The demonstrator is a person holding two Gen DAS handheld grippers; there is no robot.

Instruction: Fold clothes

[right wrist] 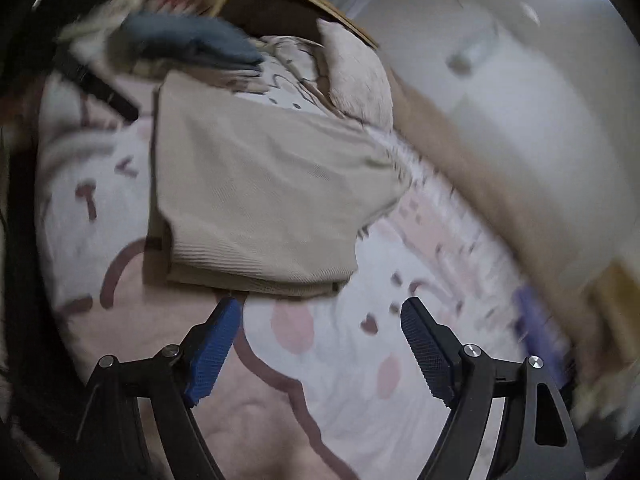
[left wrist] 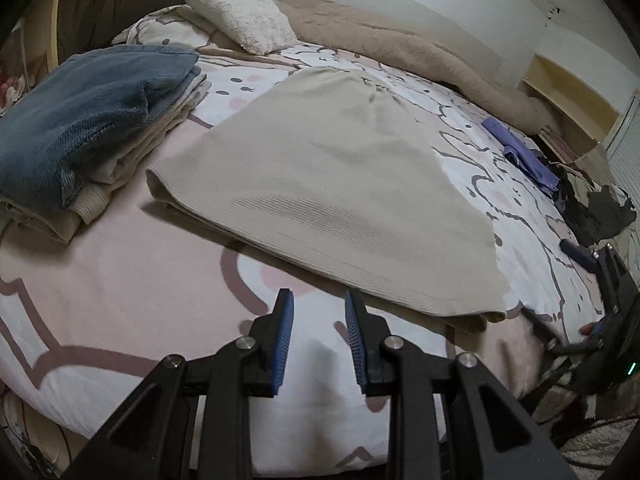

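- On the bed (left wrist: 120, 280), at the middle of the printed cover, lies the beige knit garment (left wrist: 328, 200), flat and already doubled over, its ribbed hem turned toward both grippers.
- Judged from how it lies, the fold is partway done: one layer sits on another, and a further fold or a lift onto the stack seems to be the step in hand.
- At 6 o'clock of the garment, the left gripper (left wrist: 319, 334) hovers just short of the hem, its fingers (left wrist: 285, 336) released with a narrow gap, grasping nothing.
- The right gripper (right wrist: 322, 342), also near the hem, has its fingers (right wrist: 214, 352) spread wide and empty; that view is blurred.
- The next move probably calls for pinching both hem corners and carrying them toward 12 o'clock, keeping the layers aligned.
- At 9 o'clock sits a stack of folded clothes (left wrist: 80, 128) topped with blue; at 12 o'clock a white pillow (left wrist: 236, 12); at 3 o'clock a purple cloth (left wrist: 520, 156).
- No brand, label or writing can be read.
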